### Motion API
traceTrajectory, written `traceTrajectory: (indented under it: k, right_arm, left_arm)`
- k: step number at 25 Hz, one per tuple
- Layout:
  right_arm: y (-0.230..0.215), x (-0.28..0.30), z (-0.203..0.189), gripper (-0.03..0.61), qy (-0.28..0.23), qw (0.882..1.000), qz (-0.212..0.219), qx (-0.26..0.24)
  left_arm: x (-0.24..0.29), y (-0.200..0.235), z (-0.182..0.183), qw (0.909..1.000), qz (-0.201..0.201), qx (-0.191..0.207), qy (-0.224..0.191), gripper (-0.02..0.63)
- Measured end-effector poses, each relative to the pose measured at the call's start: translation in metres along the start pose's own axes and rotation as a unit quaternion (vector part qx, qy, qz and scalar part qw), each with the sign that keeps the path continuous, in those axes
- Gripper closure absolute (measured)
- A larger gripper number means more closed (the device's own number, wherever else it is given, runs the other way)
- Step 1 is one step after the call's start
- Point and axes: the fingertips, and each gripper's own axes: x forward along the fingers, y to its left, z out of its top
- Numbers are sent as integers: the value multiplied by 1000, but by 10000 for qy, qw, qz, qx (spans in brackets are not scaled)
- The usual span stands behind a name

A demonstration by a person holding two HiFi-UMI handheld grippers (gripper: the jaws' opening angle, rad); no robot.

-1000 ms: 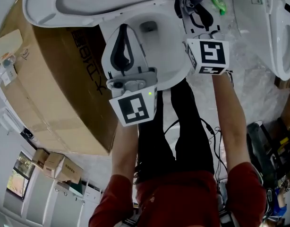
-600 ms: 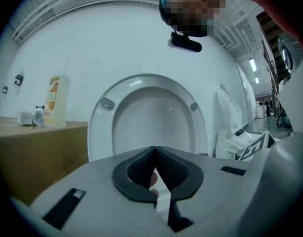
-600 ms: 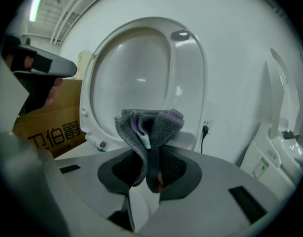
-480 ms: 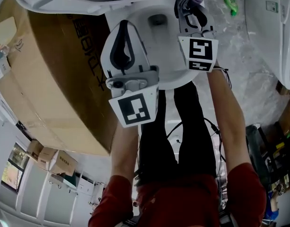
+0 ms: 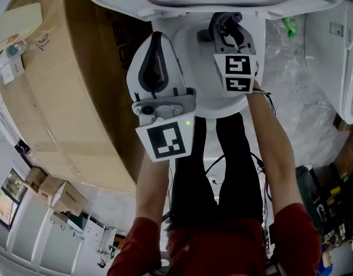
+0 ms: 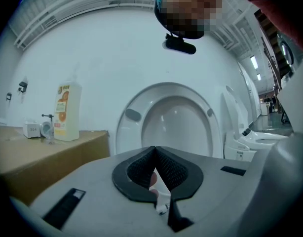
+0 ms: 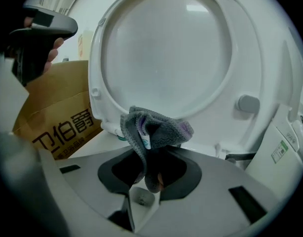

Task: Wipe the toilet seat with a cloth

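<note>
A big brown box point(image 5: 67, 96) stands close on the left of the left gripper point(image 6: 155, 169), so there is little room there; its side reads 卫伯爵. The toilet seat point(image 7: 272, 73) stands up just ahead of the right gripper point(image 7: 151, 177), its top cut off. The left jaws are together and empty, and the right jaws are clamped on a grey cloth point(image 7: 151, 127) that hides their tips

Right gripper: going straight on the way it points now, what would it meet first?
Probably the raised toilet seat, which fills the right gripper view beyond the grey cloth clamped in the right gripper. Depth is unclear; the bowl rim below might come first.
</note>
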Motion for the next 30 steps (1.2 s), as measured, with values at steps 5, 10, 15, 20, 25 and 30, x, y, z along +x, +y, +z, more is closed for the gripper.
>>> traceTrajectory:
  k: [5,10,15,20,25,30]
  right_arm:
    - [2,-50,10,486,11,9986,100,514]
    - [12,-139,73,486,-462,9981,147,393]
    - [4,-224,189,486,-1417,9899,-65,36]
    - [-8,-295,273,486,-1754,9841,-280,85]
    - [-21,-325,313,486,-1902,9807,-434,126]
    - [-34,-344,326,486,-1875,9808,-517,136]
  left_arm:
    - [2,-3,41,9996,-279,32,-66,601]
    - [-1,-10,97,9980,-528,325,-75,600]
    - [-11,-18,169,9983,-432,-71,-394,600]
    - [-27,-30,228,9970,-567,54,-522,600]
    - [-14,-32,232,9946,-763,710,34,594]
    - [18,-42,220,9803,-990,1529,763,493]
